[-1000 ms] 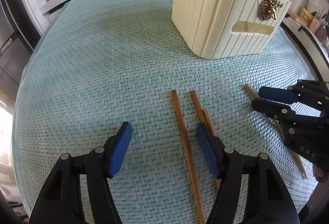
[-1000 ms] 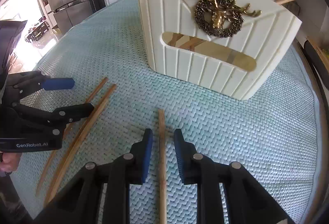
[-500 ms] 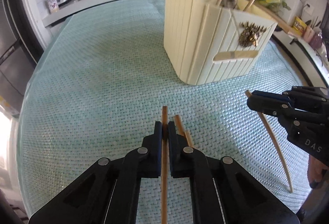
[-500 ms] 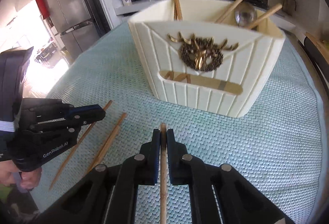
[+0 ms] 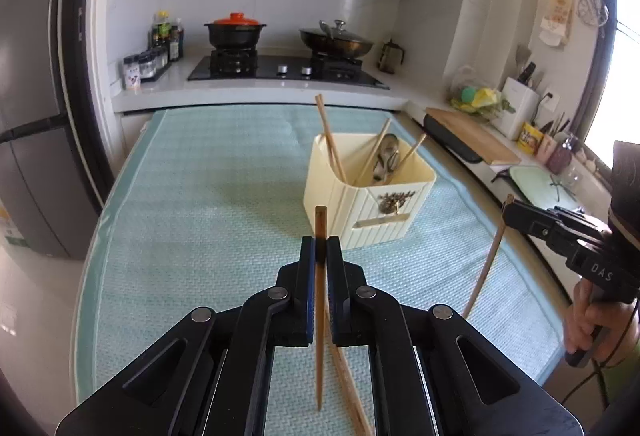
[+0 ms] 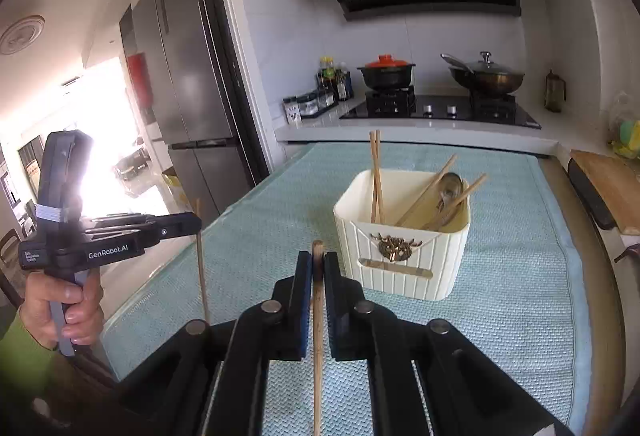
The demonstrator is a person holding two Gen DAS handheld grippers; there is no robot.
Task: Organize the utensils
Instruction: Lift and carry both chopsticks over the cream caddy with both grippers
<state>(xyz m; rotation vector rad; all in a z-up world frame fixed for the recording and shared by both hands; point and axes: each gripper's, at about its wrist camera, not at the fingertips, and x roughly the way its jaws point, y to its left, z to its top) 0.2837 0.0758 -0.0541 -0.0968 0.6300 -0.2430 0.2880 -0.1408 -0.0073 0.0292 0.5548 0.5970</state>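
Note:
My left gripper (image 5: 320, 244) is shut on a wooden chopstick (image 5: 319, 336), which hangs steeply above the mat. My right gripper (image 6: 318, 260) is shut on a second chopstick (image 6: 317, 348), also lifted. Each gripper shows in the other's view: the right gripper (image 5: 510, 214) with its chopstick (image 5: 486, 268), the left gripper (image 6: 196, 224) with its chopstick (image 6: 202, 276). The cream utensil holder (image 5: 362, 220) (image 6: 404, 268) stands ahead with several chopsticks and a metal spoon (image 6: 450, 190) inside. Two more chopsticks (image 5: 348, 376) lie on the mat under my left gripper.
A teal woven mat (image 5: 208, 196) covers the table. Behind it is a counter with a stove, a red-lidded pot (image 5: 236, 32) and a wok (image 5: 336, 42). A fridge (image 6: 184, 84) stands to the left and a cutting board (image 5: 472, 136) lies to the right.
Both grippers closed, each on one chopstick on the mat, then rose with it. Both views now look down into the holder from higher up.

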